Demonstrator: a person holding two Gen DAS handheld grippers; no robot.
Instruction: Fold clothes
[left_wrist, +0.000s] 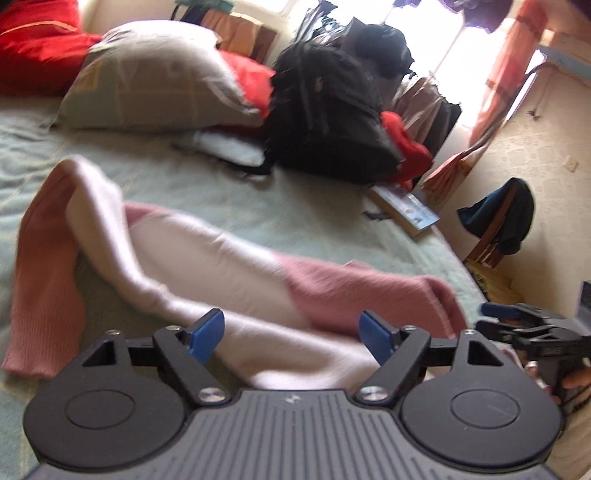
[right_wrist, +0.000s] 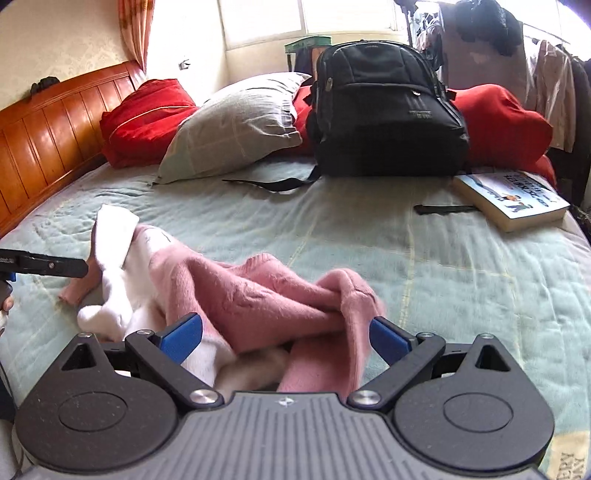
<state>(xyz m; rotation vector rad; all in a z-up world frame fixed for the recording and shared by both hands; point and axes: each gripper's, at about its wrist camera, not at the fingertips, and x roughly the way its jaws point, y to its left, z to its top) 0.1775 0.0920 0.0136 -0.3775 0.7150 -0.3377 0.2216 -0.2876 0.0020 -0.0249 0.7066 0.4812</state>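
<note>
The pink-and-white sweater (left_wrist: 229, 258) lies lengthwise across the bed (left_wrist: 295, 206), bunched nearest the right claw (right_wrist: 286, 334); both it and the left claw (left_wrist: 291, 334) gape empty.

Window glare (left_wrist: 424, 22), blur, fisheye warp.

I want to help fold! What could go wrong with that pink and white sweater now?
Both grippers, left and right, look open, so the sweater isn't held and may stay bunched up in a heap. One sleeve trails off sideways and could get folded in crooked.
</note>
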